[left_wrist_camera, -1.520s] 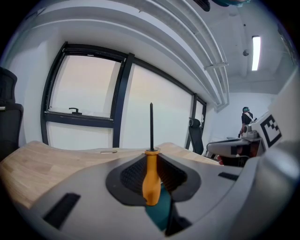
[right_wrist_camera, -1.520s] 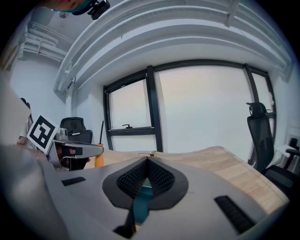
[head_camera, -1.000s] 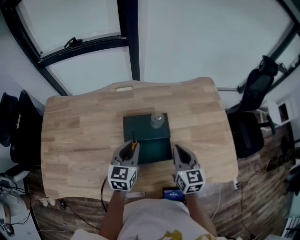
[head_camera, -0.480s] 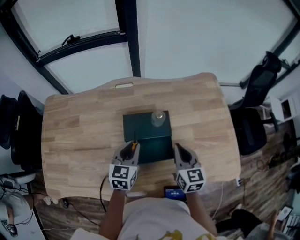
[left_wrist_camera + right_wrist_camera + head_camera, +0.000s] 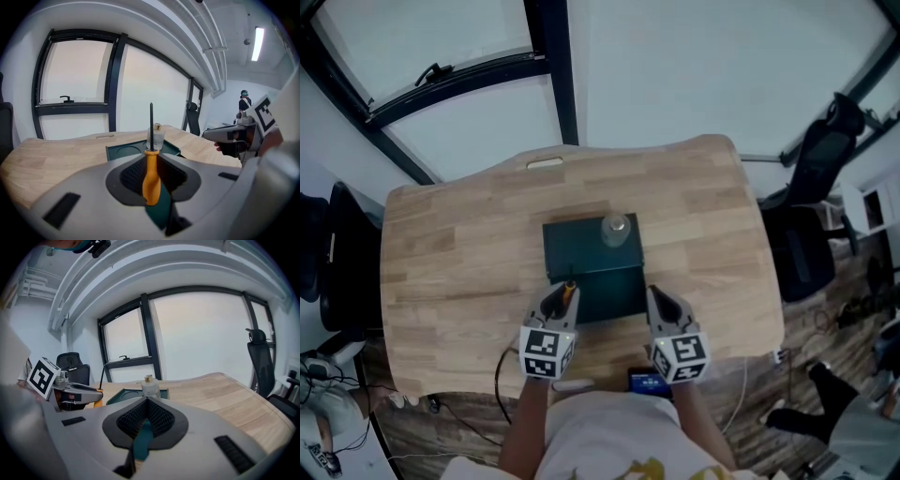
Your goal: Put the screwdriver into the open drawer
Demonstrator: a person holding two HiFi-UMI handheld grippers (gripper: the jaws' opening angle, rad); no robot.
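The left claw (image 5: 150, 159) clamps the orange-handled, black-shafted screwdriver (image 5: 151, 183) upright at the left edge of the open dark green drawer (image 5: 614, 298) on the light wooden worktop (image 5: 450, 272). The right claw (image 5: 147, 405) is closed and empty.

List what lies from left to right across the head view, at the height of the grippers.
Black chair beside the table → left gripper → open drawer → right gripper → black office chair.

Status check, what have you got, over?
Left gripper shut on screwdriver, shaft up. Right gripper shut, empty. Open drawer ahead between them. Small bottle atop cabinet, not blocking.
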